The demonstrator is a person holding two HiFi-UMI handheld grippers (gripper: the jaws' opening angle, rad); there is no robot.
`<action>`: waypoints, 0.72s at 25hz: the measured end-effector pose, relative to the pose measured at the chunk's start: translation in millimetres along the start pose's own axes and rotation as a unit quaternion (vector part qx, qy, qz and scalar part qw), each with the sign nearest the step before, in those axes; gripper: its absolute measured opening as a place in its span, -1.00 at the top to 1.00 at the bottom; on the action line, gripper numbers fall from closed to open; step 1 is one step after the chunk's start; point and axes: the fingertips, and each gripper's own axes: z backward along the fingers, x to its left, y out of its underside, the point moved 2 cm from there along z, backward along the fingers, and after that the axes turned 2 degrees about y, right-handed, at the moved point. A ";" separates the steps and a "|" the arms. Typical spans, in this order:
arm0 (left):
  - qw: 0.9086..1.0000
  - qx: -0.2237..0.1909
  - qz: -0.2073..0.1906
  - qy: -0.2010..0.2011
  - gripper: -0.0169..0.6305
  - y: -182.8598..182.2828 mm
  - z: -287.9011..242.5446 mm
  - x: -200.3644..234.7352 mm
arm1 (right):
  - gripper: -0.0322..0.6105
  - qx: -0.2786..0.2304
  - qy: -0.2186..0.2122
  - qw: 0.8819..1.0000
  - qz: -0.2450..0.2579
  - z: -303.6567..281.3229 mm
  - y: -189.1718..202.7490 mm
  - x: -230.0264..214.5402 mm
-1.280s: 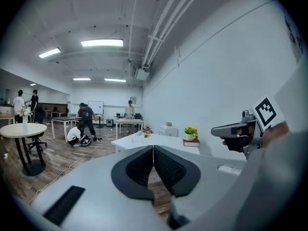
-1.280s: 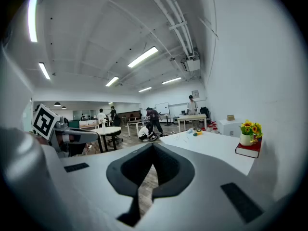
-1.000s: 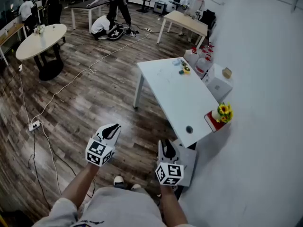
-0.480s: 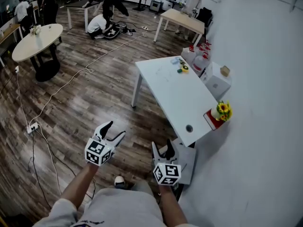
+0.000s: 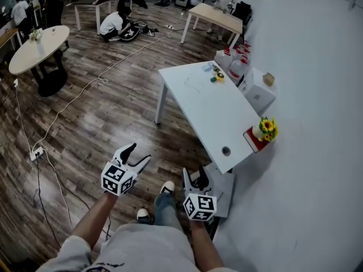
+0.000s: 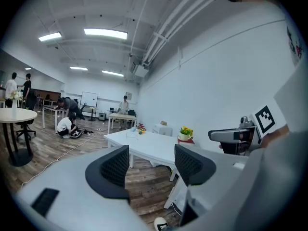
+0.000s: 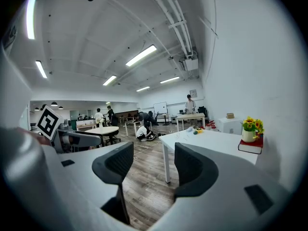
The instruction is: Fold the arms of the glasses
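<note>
The white table [image 5: 210, 109] stands ahead of me, out of reach. Near its far end lies a faint, thin clear shape [image 5: 195, 84], too small to tell whether it is the glasses; it also shows in the left gripper view as a clear shape [image 6: 131, 134]. My left gripper [image 5: 140, 153] hangs over the wooden floor with its jaws wide open and empty [image 6: 151, 165]. Beside it my right gripper [image 5: 194, 171] is apart from the table's near corner. Its jaws are closing a little, with only air between the pads [image 7: 151, 165].
A pot of yellow flowers [image 5: 265, 130] on a red book sits at the table's near right corner, with small coloured items [image 5: 215, 75] at the far end. A grey box [image 5: 225, 192] lies below the near corner. Cables [image 5: 37, 152] cross the floor left; people work far back.
Both grippers went from shut to open, jaws spreading apart. They sank slightly, and one of my shoes has stepped forward into view between them.
</note>
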 end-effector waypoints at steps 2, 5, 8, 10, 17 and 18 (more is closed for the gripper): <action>1.000 0.005 0.002 0.001 0.08 0.0 -11.6 5.8 | 0.13 0.000 0.003 1.000 -0.002 -10.5 -0.4 -6.0; 1.000 0.009 0.003 0.004 0.08 -2.1 -33.8 16.6 | 0.14 0.005 0.005 1.000 0.003 -33.7 0.5 -17.8; 1.000 0.011 0.001 0.005 0.08 -9.1 -63.6 33.7 | 0.14 0.006 0.008 1.000 -0.003 -66.2 -2.7 -33.3; 1.000 0.013 -0.001 0.007 0.08 -16.5 -86.0 46.8 | 0.14 0.002 0.009 1.000 -0.006 -92.0 -9.1 -43.9; 1.000 0.020 -0.007 -0.004 0.08 -44.0 -170.6 96.6 | 0.17 -0.001 0.004 1.000 -0.013 -190.4 -30.2 -85.9; 1.000 0.019 -0.007 -0.007 0.08 -51.5 -184.7 104.3 | 0.17 -0.002 0.001 1.000 -0.014 -205.8 -35.6 -94.0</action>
